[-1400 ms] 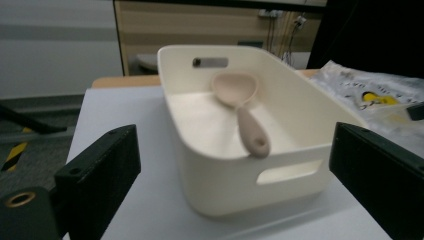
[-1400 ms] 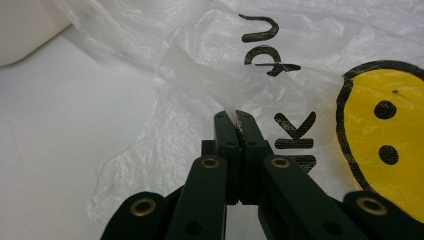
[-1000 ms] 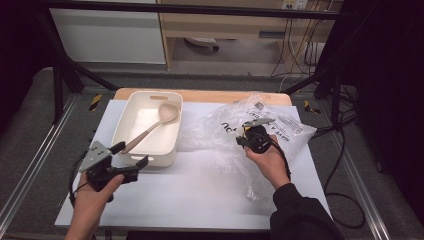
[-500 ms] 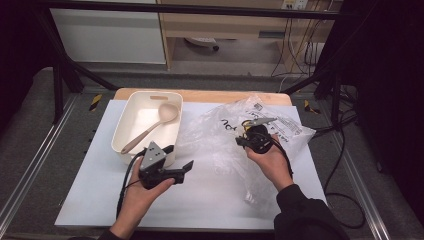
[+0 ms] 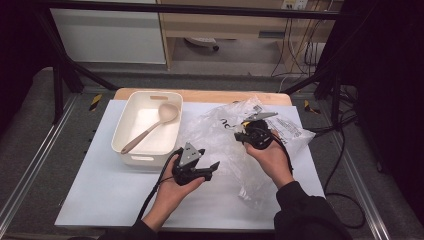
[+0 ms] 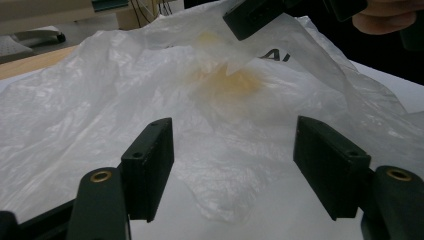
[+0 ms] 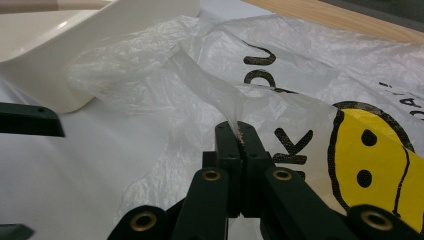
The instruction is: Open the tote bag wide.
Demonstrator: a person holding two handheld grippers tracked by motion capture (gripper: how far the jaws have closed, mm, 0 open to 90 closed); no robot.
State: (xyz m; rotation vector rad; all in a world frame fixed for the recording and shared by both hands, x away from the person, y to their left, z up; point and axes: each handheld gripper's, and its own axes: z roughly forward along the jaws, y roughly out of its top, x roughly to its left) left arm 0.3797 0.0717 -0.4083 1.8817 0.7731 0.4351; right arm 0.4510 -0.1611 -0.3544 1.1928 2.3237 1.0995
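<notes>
A crumpled clear plastic bag (image 5: 220,137) with black lettering and a yellow smiley lies on the white table, right of centre. My right gripper (image 5: 240,131) is shut on a raised fold of the bag (image 7: 300,85), and the film is pinched between its jaws (image 7: 237,129). My left gripper (image 5: 209,158) sits at the bag's near left edge and points into it. Its jaws have just been closing but still stand apart (image 6: 232,132). Thin film of the bag (image 6: 100,110) lies low between them, and the pads do not press on it.
A white plastic bin (image 5: 145,160) stands left of the bag with a beige spoon (image 5: 150,127) lying in it. A wooden board (image 5: 210,95) runs along the table's far edge. Cables (image 5: 345,150) trail off the right side. The other gripper's jaw (image 6: 255,17) hangs above the bag.
My left hand has moved right, from the bin's front left corner to the bag's edge, and its jaws have narrowed. The right gripper has kept still, holding the bag.
</notes>
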